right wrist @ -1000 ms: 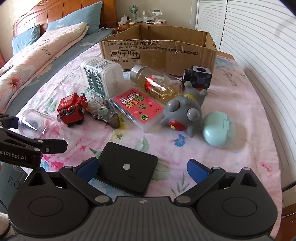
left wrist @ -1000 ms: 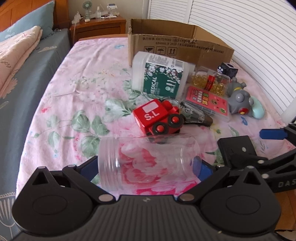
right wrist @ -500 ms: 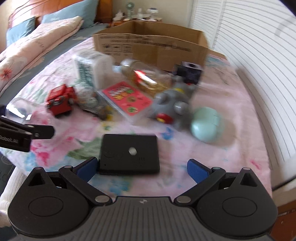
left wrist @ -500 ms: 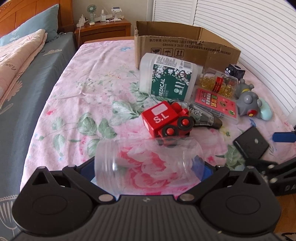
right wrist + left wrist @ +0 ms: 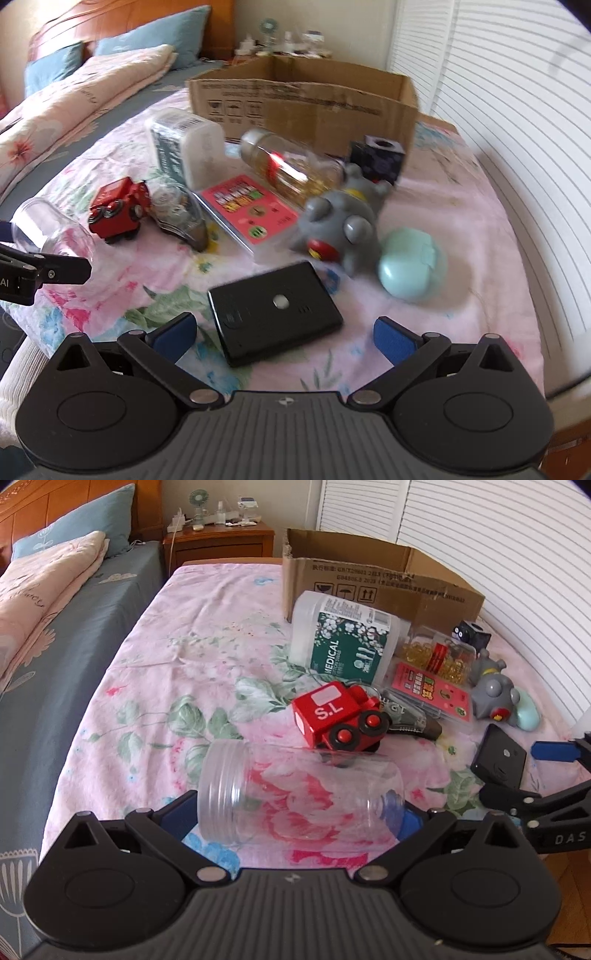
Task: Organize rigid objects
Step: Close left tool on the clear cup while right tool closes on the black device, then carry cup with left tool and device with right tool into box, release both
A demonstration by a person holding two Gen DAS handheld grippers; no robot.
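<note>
My left gripper (image 5: pixel 295 812) is shut on a clear plastic jar (image 5: pixel 295 794), held on its side just above the floral sheet; the jar also shows in the right wrist view (image 5: pixel 48 232). My right gripper (image 5: pixel 284 332) is open, its blue pads either side of a flat black device (image 5: pixel 275 310) lying on the sheet, not touching it. Beyond lie a red toy train (image 5: pixel 340 716), a MEDICAL swab box (image 5: pixel 343 642), a pink card case (image 5: pixel 247 210), a capsule bottle (image 5: pixel 291 166), a grey toy (image 5: pixel 340 229) and a mint case (image 5: pixel 412 273).
An open cardboard box (image 5: pixel 380 583) stands at the far end of the floral-covered surface (image 5: pixel 166 664). A black cube (image 5: pixel 380 155) sits by the box. A bed with pillows (image 5: pixel 44 590) lies left; white shutters (image 5: pixel 498 554) run along the right.
Both grippers have pulled back and risen a little. The black device has turned between the right fingers. The left gripper keeps hold of the jar.
</note>
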